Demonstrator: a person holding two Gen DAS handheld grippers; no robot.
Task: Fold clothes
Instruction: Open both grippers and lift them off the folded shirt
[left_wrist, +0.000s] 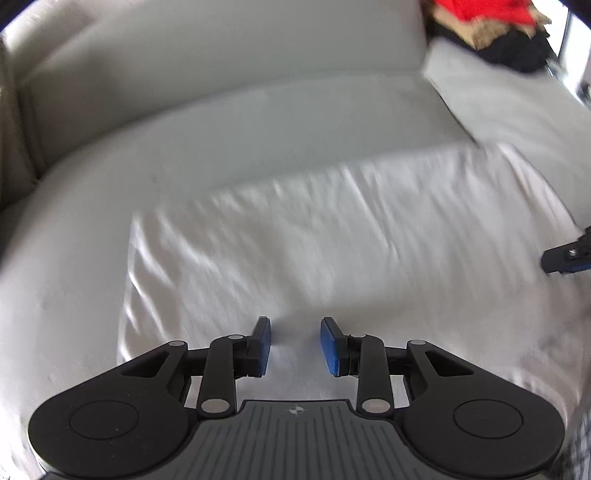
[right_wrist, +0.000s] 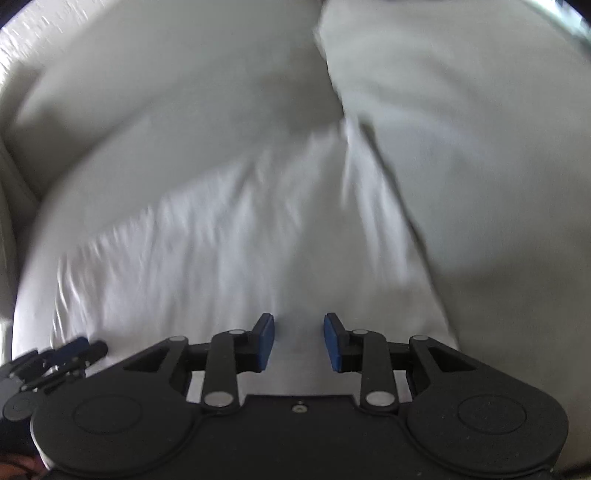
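White wrinkled garment (left_wrist: 314, 258) lies flat on a smooth cushion (left_wrist: 221, 122); both jaws gape, empty

Pale grey sofa seat (left_wrist: 92, 258), back cushions (left_wrist: 221, 48), soft daylight

A white garment (left_wrist: 314, 251) is seen spread flat on a pale grey cushioned surface, its fabric marked by fine creases that run slantwise across it. In the left wrist view its left edge is shown as a fairly straight line, and its far edge as a line rising toward the right; the right side is carried out toward the frame's border. In the right wrist view the same white garment (right_wrist: 221, 251) is shown narrowing toward a rumpled far corner. Both views are blurred, so sleeves, collar and seams cannot be made out. A heap of red, tan and black clothes (left_wrist: 491, 29) is seen at the far right, well apart from the white piece.
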